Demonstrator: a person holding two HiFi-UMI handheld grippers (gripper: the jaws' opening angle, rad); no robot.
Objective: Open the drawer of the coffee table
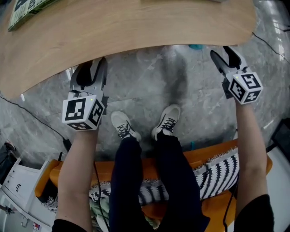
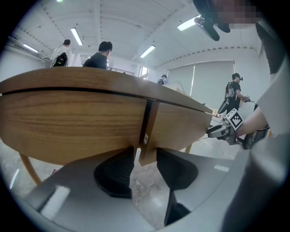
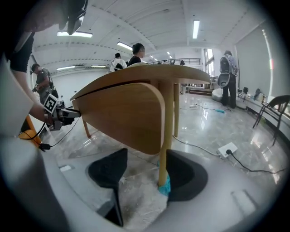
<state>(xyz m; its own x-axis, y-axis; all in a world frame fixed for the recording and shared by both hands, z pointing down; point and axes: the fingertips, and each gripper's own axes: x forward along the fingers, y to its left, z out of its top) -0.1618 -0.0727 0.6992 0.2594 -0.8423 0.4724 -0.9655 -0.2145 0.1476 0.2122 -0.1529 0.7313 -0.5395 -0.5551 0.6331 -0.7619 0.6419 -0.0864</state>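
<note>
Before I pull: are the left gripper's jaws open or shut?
Open. The left gripper has its pads apart beneath the table, pressing nothing.

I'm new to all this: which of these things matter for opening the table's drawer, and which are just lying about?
For the job: coffee table, drawer front, left gripper, right gripper, both open.
Lying about: power strip, floor cable, striped blanket, patterned sheet on the tabletop.

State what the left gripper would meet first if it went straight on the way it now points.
Probably the wooden strip under the coffee table's front panel; it stands between the jaws of the open left gripper, though depth is unclear.
</note>
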